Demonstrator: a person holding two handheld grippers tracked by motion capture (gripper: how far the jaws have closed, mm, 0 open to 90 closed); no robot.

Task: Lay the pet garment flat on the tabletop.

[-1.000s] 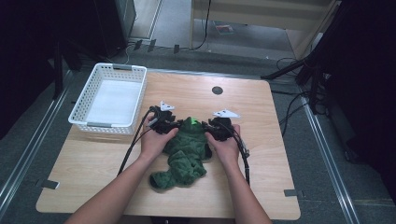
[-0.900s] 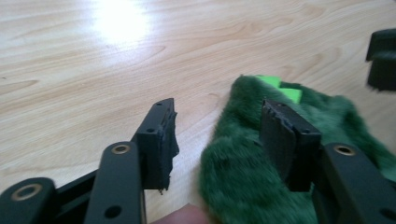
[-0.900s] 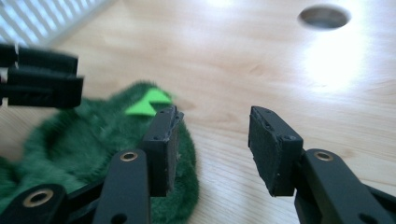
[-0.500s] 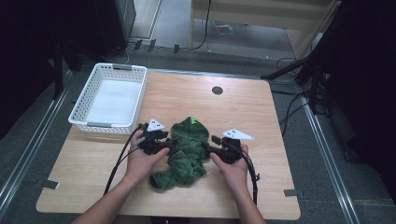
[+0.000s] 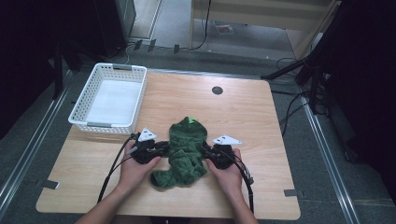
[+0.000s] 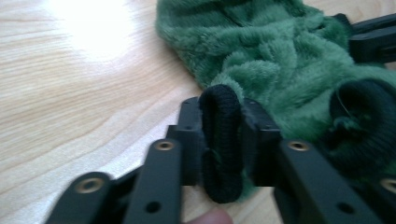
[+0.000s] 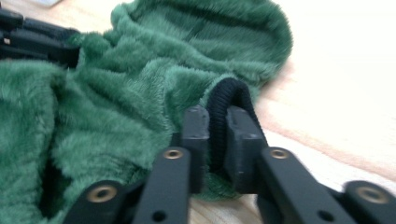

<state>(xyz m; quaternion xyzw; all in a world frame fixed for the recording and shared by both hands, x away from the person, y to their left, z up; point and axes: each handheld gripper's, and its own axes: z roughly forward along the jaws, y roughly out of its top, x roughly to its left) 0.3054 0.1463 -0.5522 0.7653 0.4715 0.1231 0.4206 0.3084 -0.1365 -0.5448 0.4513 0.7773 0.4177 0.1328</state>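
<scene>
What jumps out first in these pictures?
A fuzzy green garment lies mid-table, pinched from both sides. The left gripper and right gripper have just closed on its black ribbed cuffs. A white basket sits at the table's far left corner.

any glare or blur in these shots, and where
Left gripper view: a blown-out glare patch on the table, with the claw's arms soft up close. Right gripper view: the wood at right is washed out nearly white, and the green fleece garment is slightly blurred. High view: evenly lit tabletop, dark surroundings.
</scene>
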